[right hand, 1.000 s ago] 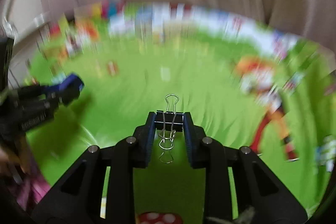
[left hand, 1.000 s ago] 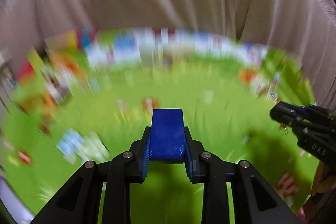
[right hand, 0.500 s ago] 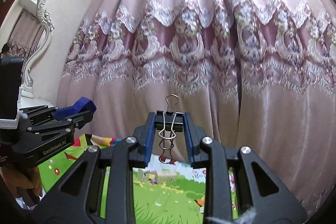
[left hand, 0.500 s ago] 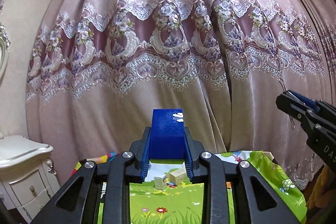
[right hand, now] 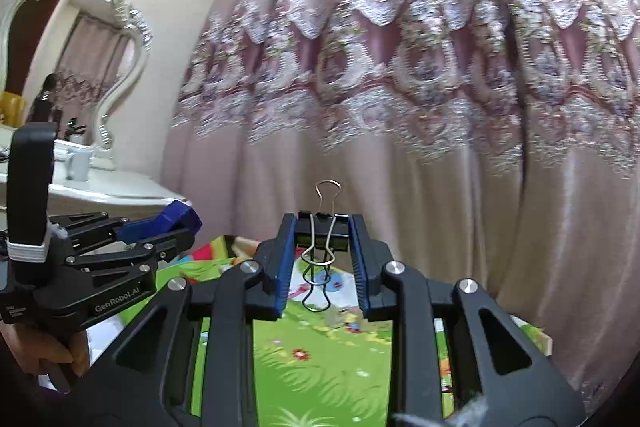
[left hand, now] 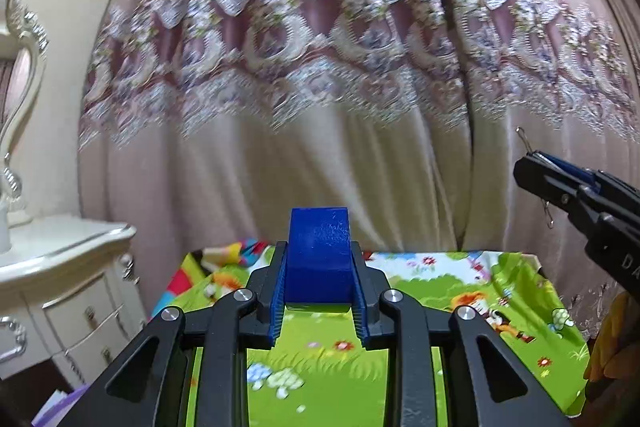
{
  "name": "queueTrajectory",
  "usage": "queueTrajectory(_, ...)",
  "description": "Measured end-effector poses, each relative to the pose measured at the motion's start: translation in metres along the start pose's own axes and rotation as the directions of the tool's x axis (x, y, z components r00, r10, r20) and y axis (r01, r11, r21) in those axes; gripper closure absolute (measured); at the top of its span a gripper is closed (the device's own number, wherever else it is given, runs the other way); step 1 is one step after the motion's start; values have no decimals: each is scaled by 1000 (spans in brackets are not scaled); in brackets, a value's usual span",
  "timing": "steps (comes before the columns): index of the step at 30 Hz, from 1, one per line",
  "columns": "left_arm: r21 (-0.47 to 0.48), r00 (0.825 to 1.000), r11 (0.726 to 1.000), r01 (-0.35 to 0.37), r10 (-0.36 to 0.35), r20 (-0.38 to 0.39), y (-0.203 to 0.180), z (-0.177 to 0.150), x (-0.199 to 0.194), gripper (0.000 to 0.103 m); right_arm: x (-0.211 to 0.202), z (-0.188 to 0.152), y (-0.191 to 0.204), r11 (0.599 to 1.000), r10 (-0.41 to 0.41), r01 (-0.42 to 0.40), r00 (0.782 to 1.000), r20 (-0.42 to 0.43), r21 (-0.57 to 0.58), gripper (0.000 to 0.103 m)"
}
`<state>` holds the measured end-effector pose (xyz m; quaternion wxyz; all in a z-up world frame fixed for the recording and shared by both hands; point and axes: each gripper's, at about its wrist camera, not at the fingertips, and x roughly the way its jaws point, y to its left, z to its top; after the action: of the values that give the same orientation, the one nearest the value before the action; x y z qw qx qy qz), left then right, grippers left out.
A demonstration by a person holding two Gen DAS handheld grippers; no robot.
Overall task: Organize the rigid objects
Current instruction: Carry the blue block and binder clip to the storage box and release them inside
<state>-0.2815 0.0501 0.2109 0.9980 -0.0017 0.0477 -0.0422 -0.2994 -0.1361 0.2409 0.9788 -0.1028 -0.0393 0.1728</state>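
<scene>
The left gripper [left hand: 319, 281] pinches one blue block [left hand: 319, 255] between its pads at the lower middle of the left wrist view; the block's front end juts past the fingertips. The right gripper [right hand: 322, 247] is pressed onto one black binder clip [right hand: 321, 233], whose two wire handles show, one standing above the clip and one hanging below it.

Both grippers are held in the air over a desk [left hand: 520, 291] covered with a green cartoon meadow print. Its far edge runs across the lower part of both views, just before a pink lace-trimmed curtain [left hand: 340, 147]. Open space lies between the two grippers. A white dresser [left hand: 60, 267] stands just left of the desk, with an ornate mirror [right hand: 80, 39] above it.

In the right wrist view the left gripper's side reads "GenRobot.AI" at lower left. In the left wrist view only "DA" can be read on the right gripper at the right edge.
</scene>
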Motion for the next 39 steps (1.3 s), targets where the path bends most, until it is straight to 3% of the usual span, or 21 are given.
queueTrajectory(9,-54,994,994,-92,89,-69,49,-19,-14,74,16,0,46,984,174,-175,984,-45,-18,73)
queueTrajectory(17,-92,977,979,-181,169,-133,89,-41,-33,74,30,-5,88,944,327,-330,940,-100,-23,73)
queueTrajectory(27,-151,933,941,-304,262,-246,140,-79,-55,74,47,-23,153,844,516,-535,830,-215,-39,73)
queueTrajectory(39,-191,867,884,-427,340,-365,183,-125,-75,74,69,-44,229,723,625,-685,706,-333,-96,73)
